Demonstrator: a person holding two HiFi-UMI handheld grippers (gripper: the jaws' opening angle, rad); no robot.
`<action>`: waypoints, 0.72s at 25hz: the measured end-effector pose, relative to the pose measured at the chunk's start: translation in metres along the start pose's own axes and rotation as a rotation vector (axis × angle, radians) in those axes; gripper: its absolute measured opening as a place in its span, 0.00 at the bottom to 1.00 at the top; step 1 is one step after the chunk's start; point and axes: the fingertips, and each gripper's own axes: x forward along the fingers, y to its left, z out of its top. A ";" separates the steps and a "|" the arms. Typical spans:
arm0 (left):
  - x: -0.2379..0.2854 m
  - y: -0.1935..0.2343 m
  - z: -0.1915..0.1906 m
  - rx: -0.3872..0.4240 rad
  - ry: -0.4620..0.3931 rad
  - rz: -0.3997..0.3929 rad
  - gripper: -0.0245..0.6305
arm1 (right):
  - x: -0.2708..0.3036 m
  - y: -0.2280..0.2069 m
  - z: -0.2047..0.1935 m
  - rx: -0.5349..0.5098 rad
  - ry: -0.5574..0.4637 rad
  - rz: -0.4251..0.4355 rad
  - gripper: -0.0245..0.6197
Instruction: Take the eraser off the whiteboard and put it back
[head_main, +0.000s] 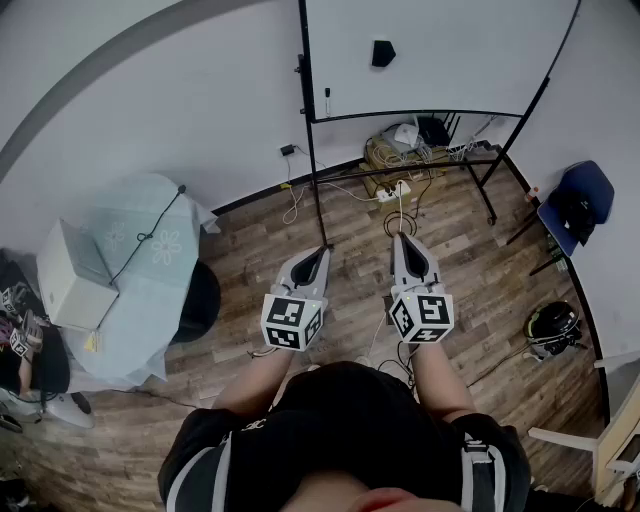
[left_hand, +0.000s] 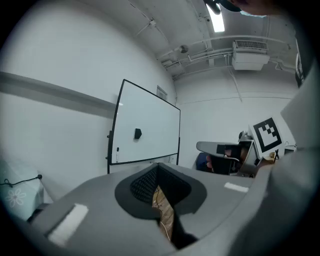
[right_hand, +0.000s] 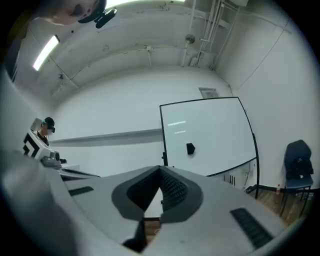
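A black eraser (head_main: 383, 53) sticks on the white whiteboard (head_main: 440, 50), which stands on a black frame at the far wall. The eraser (left_hand: 137, 133) shows small in the left gripper view and the eraser (right_hand: 190, 148) shows in the right gripper view, both far off. My left gripper (head_main: 322, 250) and right gripper (head_main: 402, 238) are held side by side over the wood floor, well short of the board. Both are shut with nothing between their jaws; the tips meet in each gripper view, at left gripper (left_hand: 158, 166) and right gripper (right_hand: 160, 170).
A marker (head_main: 328, 100) hangs at the board's left edge. Cables and a box (head_main: 400, 150) lie under the board. A blue chair (head_main: 575, 205) stands at the right, a helmet (head_main: 552, 325) on the floor, a covered table (head_main: 150, 260) with a white box at the left.
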 end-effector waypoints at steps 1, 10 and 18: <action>0.001 -0.003 0.000 -0.001 0.001 0.002 0.05 | -0.002 -0.003 0.000 0.003 0.002 0.001 0.05; 0.011 -0.019 0.001 0.007 0.005 0.014 0.05 | -0.010 -0.023 0.002 0.038 -0.009 0.005 0.05; 0.036 -0.033 0.001 0.011 0.005 0.019 0.05 | -0.010 -0.052 0.003 0.042 -0.016 0.001 0.05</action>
